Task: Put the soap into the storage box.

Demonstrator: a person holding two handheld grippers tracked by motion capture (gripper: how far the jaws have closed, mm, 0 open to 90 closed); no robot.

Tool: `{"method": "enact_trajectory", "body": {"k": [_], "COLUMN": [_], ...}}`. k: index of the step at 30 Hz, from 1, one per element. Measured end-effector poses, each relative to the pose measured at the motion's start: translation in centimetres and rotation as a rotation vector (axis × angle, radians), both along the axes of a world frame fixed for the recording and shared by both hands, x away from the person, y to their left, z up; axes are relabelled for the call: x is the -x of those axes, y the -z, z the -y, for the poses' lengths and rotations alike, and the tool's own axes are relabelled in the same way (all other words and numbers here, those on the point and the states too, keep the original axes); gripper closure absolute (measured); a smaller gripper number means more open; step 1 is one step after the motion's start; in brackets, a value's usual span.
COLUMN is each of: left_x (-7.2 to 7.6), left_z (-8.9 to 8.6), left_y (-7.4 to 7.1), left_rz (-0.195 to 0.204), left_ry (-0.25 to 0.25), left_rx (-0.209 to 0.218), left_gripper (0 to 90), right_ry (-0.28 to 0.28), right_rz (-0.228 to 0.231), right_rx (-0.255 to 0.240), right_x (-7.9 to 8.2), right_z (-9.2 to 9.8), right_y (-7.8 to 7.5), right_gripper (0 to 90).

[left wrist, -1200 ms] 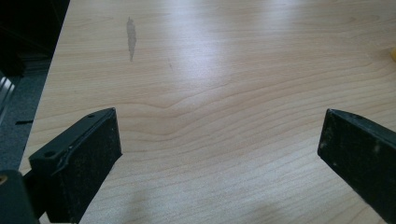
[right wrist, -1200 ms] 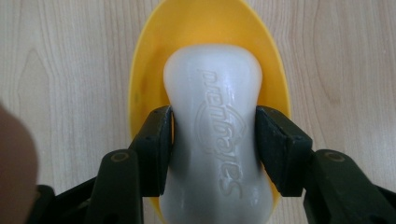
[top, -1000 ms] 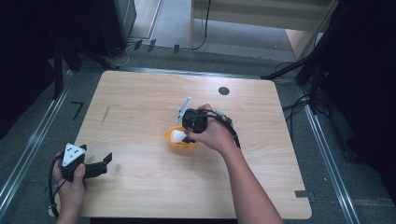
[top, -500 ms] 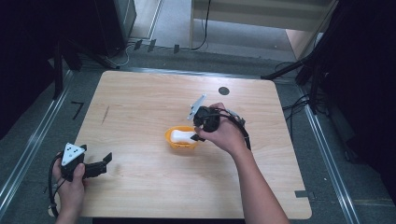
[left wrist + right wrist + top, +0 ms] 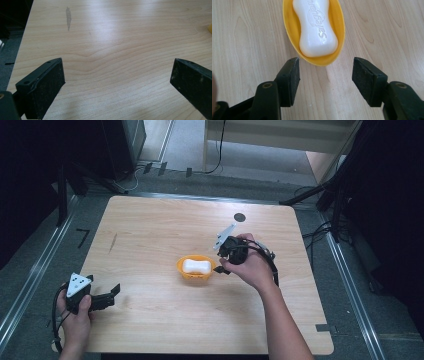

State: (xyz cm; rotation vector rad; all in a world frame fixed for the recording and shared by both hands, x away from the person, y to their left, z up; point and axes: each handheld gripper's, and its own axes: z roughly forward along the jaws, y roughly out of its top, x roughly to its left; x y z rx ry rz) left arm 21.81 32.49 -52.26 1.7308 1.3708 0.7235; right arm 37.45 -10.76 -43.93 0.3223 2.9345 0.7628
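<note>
A white bar of soap [image 5: 196, 266] [image 5: 315, 27] lies in a yellow oval dish [image 5: 180, 268] [image 5: 287, 27] at the middle of the wooden table. Just right of the dish, my right gripper [image 5: 220, 267] [image 5: 325, 77] points at it with its jaws apart and only bare wood between them. Those jaws have just been opening, and they stand a little short of the dish's near rim. My left gripper [image 5: 112, 292] [image 5: 117, 80] rests near the front left corner, jaws spread wide over bare table.
The table [image 5: 150, 235] has a dark streak [image 5: 113, 242] [image 5: 68, 17] at its left and a black round mark [image 5: 240, 217] at the back. Metal rails run along both sides, and cables lie on the floor beyond the right edge.
My right gripper has pulled back to the right, off the dish, which now shows fully with the soap in it. Its jaws stand wider. The left hand has stayed put.
</note>
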Motion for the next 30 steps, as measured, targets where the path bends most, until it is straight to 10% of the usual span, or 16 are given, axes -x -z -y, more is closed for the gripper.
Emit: {"method": "enact_trajectory", "body": {"k": [30], "left_x": [0.1], "left_z": [0.1], "left_y": [0.0], "left_rz": [0.004], "left_ry": [-0.001], "left_rx": [-0.007], "left_gripper": [0.0], "right_ry": [0.141], "right_rz": [-0.017], "right_rx": [-0.061], "right_x": [2.3], "right_z": [7.0], "right_y": [2.6], "right_gripper": [35.0]}}
